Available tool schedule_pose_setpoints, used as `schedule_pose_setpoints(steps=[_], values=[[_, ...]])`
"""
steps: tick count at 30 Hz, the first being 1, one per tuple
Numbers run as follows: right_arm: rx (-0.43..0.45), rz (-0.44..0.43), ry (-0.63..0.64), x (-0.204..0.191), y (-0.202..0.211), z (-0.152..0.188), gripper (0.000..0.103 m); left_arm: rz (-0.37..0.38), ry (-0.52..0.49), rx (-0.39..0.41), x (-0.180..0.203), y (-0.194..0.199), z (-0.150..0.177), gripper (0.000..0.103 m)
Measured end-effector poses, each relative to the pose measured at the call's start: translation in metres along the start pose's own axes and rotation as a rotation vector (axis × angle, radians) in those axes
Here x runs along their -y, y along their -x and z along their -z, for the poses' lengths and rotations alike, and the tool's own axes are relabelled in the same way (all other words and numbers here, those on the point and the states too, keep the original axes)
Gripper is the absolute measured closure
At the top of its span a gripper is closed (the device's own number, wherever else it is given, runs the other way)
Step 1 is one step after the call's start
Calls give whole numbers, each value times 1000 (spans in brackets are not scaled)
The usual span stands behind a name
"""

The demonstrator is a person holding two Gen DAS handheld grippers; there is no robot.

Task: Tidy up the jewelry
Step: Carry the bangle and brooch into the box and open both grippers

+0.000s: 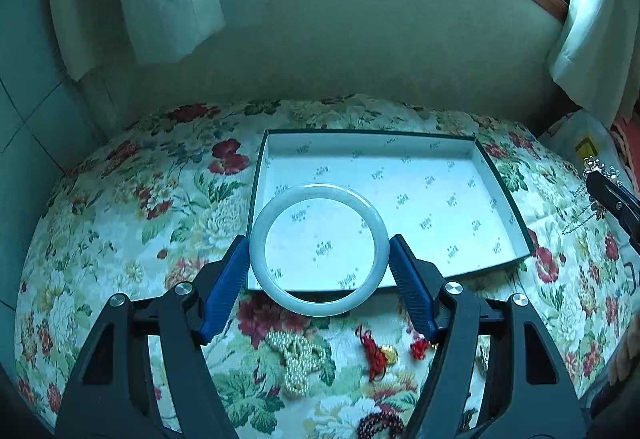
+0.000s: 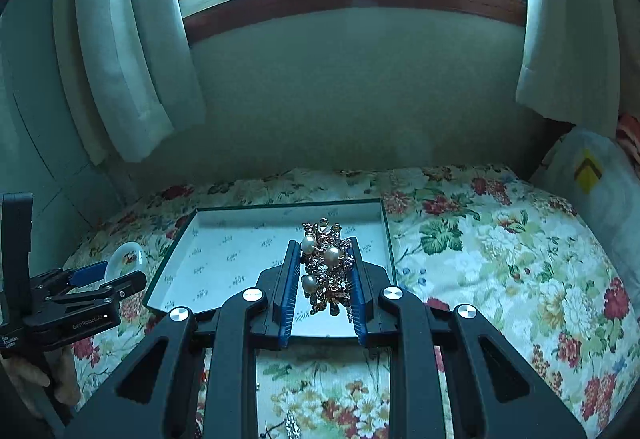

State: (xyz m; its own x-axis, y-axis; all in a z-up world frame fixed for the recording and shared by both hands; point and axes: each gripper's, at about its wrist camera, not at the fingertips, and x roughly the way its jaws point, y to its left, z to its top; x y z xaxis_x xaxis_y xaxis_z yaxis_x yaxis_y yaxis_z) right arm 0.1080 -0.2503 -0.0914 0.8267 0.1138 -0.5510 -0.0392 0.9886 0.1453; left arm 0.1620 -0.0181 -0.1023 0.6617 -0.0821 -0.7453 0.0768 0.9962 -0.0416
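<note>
Clamped between the left gripper (image 1: 319,271) fingers (image 1: 228,283): a pale jade bangle (image 1: 319,249), raised over the near edge of an open box (image 1: 460,149). Pinched in the right gripper (image 2: 325,287) fingers (image 2: 289,287): a pearl-studded brooch (image 2: 327,267), above the same box. Below, on the floral bedspread (image 1: 120,219): a pearl strand (image 1: 296,359), red-tasselled charm (image 1: 378,353).

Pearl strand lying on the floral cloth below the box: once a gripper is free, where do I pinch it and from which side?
Probably pinch the pearl strand across its bunched middle, coming straight down from above. It lies flat in a loose heap on the floral cloth, so only the top is exposed; the bunch gives most bulk for the jaws. Keep clear of the red tassel charm beside it.
</note>
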Motion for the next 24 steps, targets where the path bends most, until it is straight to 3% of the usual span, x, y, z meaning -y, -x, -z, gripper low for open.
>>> schedule_pose_setpoints(steps=[4,7,16,24], values=[[-5,-4,7,-3,-27,-7,79,-4,0,24,3,-23,-20,33],[-49,-3,6,-5,-55,0,79,4,2,-1,4,-47,-23,33],[-207,18,7,-3,-124,36,80,4,-32,-112,10,-110,-2,33],[-281,31,8,2,-146,53,80,-9,-28,-139,8,-124,5,32]])
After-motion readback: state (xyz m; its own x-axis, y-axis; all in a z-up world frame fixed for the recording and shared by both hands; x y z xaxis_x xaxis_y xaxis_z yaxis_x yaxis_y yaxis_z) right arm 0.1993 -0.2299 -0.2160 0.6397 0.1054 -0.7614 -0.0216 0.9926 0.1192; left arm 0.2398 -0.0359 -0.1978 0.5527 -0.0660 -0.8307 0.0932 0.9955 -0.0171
